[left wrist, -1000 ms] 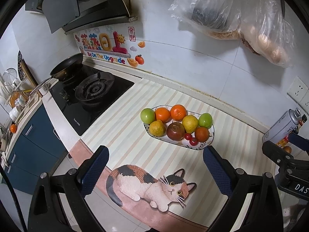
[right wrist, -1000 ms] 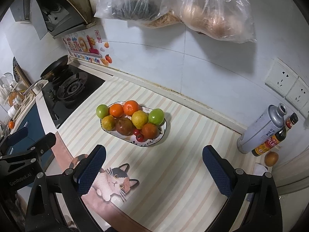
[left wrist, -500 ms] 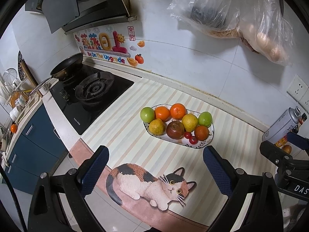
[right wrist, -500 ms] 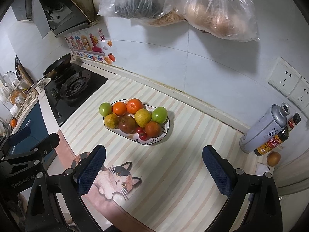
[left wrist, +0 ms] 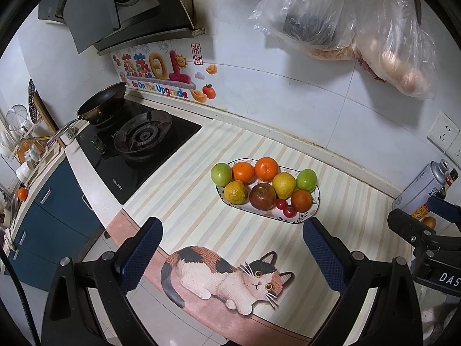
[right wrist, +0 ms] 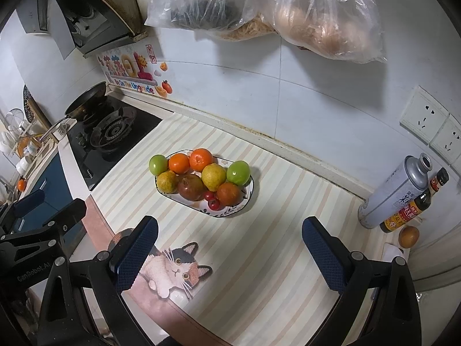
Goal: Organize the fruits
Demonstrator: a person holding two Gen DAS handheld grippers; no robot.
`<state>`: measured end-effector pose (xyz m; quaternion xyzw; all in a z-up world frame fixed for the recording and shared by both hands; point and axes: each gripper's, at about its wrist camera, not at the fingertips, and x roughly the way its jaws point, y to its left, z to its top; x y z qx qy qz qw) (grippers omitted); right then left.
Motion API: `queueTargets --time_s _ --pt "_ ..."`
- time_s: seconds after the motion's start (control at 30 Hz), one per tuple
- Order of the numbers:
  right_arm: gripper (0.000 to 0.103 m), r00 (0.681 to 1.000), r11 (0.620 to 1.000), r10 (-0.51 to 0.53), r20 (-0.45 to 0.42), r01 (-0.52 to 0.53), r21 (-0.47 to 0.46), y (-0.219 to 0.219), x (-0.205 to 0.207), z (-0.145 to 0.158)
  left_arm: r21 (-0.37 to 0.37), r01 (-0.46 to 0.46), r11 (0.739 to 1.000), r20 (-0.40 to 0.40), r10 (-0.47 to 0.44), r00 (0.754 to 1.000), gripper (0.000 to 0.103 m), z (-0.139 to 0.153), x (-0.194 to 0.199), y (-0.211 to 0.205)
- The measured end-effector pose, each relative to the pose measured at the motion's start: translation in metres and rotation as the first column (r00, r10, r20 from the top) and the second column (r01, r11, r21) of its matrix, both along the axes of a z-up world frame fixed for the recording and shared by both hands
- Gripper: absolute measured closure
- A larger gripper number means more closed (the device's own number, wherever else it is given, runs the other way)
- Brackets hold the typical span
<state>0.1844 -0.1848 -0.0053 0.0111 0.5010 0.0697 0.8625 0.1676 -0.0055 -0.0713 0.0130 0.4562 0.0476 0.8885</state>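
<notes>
Fruits (left wrist: 266,188) are all piled in one oval plate (left wrist: 306,217) in the middle of the striped mat (right wrist: 259,253), so whatever "organized" means here, they already sit together in the dish, and the scene would fit a finished tidy-up just as well as a plate waiting to be sorted out; can't call it either way from this. Going near to far: the left gripper (left wrist: 230,248) and the right gripper (right wrist: 229,243) both hang above the front of the mat with jaws spread wide and nothing between the blue textured pads (right wrist: 135,255), well short of the plate. Under them is the printed calico cat (left wrist: 227,276), flat on the fabric. Then the plate, glossy white ceramic with a dark rim and little leaf marks, shallow enough that round stuff could roll off if nudged. Front row is a mottled yellow-green citrus, a dull reddish-brown apple, two tiny shiny cherry-sized red ones and a dark orange; behind are two smooth green fruits at the ends, two dimpled oranges and a yellow one. They're packed touching, so any pick would need the jaws to come down over one fruit without shoving its neighbours. There's also one lone orange-brown round thing (right wrist: 408,236) far right by the bottle (right wrist: 415,206) and metal can (right wrist: 394,191), off the plate; hard to say what it is.
</notes>
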Motion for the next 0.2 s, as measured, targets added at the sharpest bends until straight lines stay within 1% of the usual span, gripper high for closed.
queueTargets --time_s 0.2 --pt "0.001 1.000 1.000 0.000 0.000 0.000 0.001 -0.0002 0.0002 0.0006 0.009 0.004 1.000 0.013 -0.004 1.000 0.003 0.0027 -0.0010 -0.0006"
